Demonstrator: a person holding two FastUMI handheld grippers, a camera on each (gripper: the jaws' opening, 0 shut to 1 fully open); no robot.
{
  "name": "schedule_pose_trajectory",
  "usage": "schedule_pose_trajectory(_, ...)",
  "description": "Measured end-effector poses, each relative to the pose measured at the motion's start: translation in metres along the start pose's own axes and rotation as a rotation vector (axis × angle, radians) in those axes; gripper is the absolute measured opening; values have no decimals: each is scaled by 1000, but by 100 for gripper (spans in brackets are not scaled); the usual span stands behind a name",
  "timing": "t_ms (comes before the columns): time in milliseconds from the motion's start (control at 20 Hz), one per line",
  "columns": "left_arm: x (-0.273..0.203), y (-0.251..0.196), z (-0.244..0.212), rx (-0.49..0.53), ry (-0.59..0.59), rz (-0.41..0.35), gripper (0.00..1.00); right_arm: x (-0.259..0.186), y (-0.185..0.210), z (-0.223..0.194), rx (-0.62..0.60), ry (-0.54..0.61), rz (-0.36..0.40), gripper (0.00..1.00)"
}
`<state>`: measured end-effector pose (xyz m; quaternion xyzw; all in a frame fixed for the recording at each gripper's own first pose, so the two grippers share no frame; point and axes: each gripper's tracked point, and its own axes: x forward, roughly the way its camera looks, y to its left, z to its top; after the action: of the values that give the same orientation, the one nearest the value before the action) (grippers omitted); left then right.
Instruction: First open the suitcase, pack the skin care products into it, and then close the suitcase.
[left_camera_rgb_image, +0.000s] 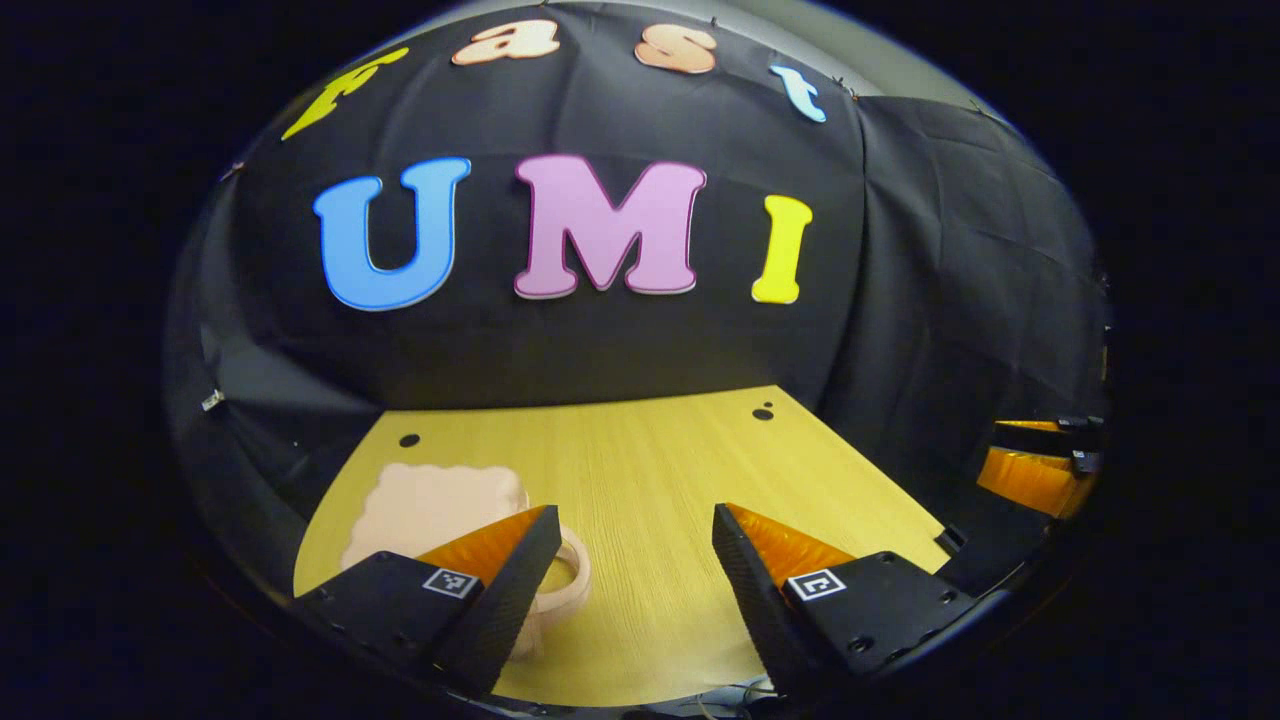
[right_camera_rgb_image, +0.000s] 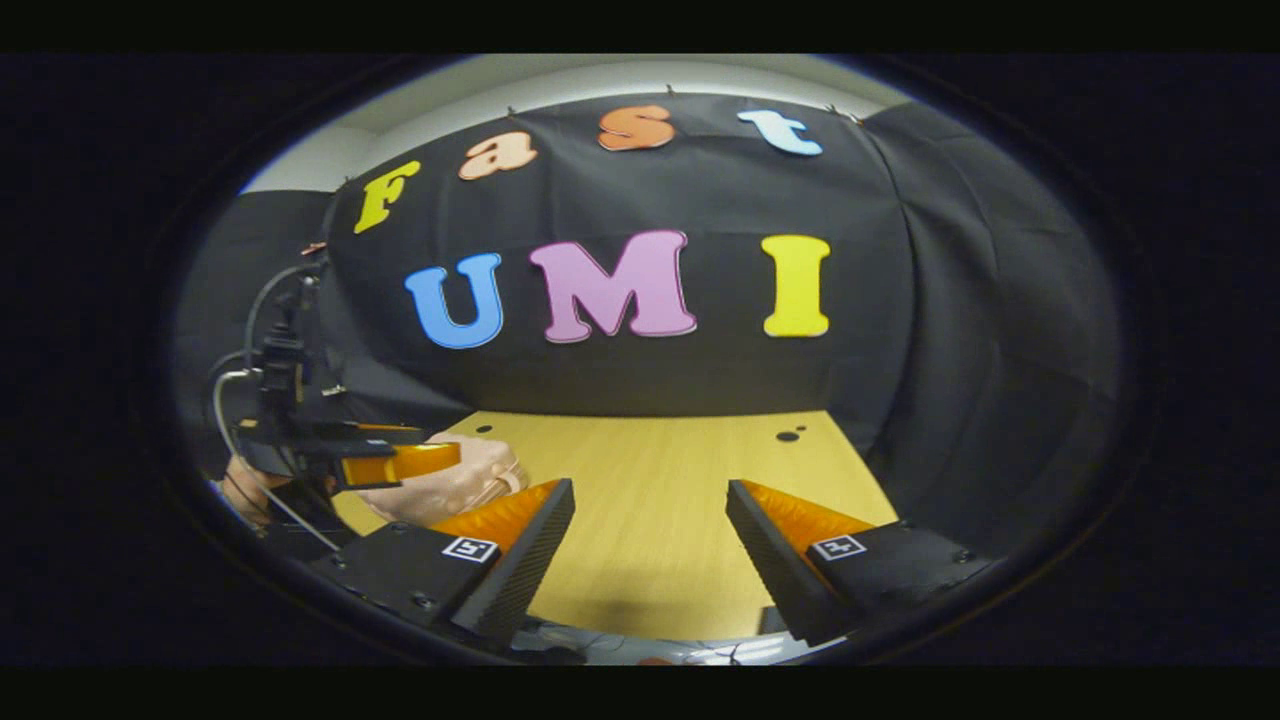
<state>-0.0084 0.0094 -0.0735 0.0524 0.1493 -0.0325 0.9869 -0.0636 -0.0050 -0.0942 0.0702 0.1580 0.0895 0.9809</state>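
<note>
Left gripper (left_camera_rgb_image: 632, 560) hovered over the wooden desk (left_camera_rgb_image: 640, 470), fingers spread wide, nothing between them. The pink suitcase (left_camera_rgb_image: 435, 505), closed with a scalloped edge, lay flat at the desk's near left, its ring handle just behind the left finger. From the right gripper view, the right gripper (right_camera_rgb_image: 650, 545) was likewise spread and empty above the desk. The left gripper (right_camera_rgb_image: 395, 463) showed at the left of that view, over the suitcase (right_camera_rgb_image: 455, 485). A hand held it.
</note>
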Motion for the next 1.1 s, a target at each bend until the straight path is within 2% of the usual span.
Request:
schedule_pose_trajectory(150,-53,-16,22,-30,-95,75,96,-13,17,28,-41,-74,70,97)
schedule_pose_trajectory(350,-109,-33,44,-135,-209,101,96,-33,33,57,-99,-183,100,97)
schedule_pose_trajectory(550,-151,-22,66,-90,-302,142,96,-45,49,79,-90,-245,84,97)
schedule_pose_trajectory(700,-165,-8,76,-62,-340,150,96,-43,63,85,-85,-258,76,97)
schedule_pose_trajectory(850,-174,-3,79,-99,-337,125,96,-41,74,84,-94,-246,61,97)
schedule_pose_trajectory(1100,-177,24,86,-138,-351,125,96,-41,86,96,-94,-274,46,97)
